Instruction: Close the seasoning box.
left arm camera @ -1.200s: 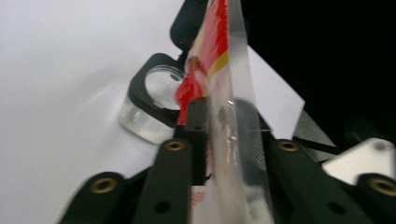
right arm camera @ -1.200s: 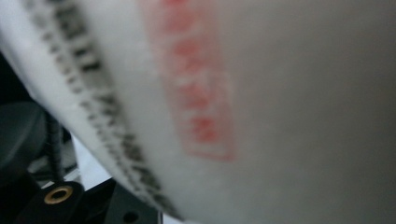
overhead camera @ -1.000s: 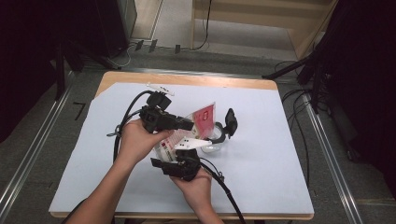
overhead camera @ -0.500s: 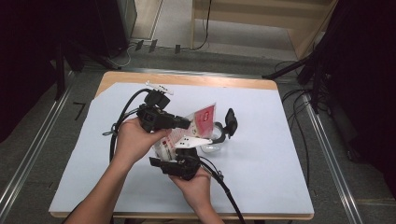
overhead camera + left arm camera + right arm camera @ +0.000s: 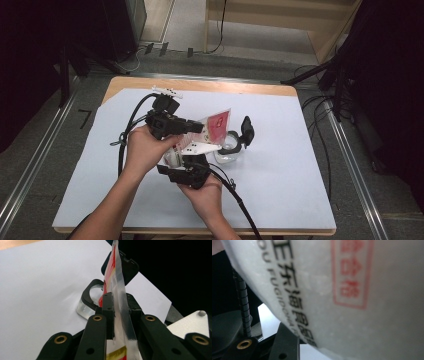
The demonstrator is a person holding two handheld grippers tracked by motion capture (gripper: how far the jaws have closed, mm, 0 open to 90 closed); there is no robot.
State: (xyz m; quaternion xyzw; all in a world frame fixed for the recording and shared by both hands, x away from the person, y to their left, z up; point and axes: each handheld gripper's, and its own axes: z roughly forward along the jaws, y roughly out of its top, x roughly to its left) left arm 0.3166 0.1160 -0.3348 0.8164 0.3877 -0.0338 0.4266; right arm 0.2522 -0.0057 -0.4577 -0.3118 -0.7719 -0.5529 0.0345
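A plastic pouch [image 5: 216, 125] with a red label and a white printed face is held up over the table between both grippers. My left gripper [image 5: 198, 129] comes in from the left. Its jaws have just been closing, and in the left gripper view they are shut [image 5: 118, 301] on the pouch's clear sealed edge [image 5: 117, 277]. My right gripper [image 5: 189, 162] grips the pouch from below, and the white printed face [image 5: 362, 290] lies close before its camera. A clear container [image 5: 229, 152] with an open black lid [image 5: 247, 131] stands just right of the pouch.
A white sheet [image 5: 285, 190] covers the wooden table [image 5: 200, 85]. Black cables [image 5: 131, 120] loop from the grippers over the left and front of the sheet. Beyond the jaws in the left gripper view stand the container [image 5: 85, 308] and its lid [image 5: 131, 267].
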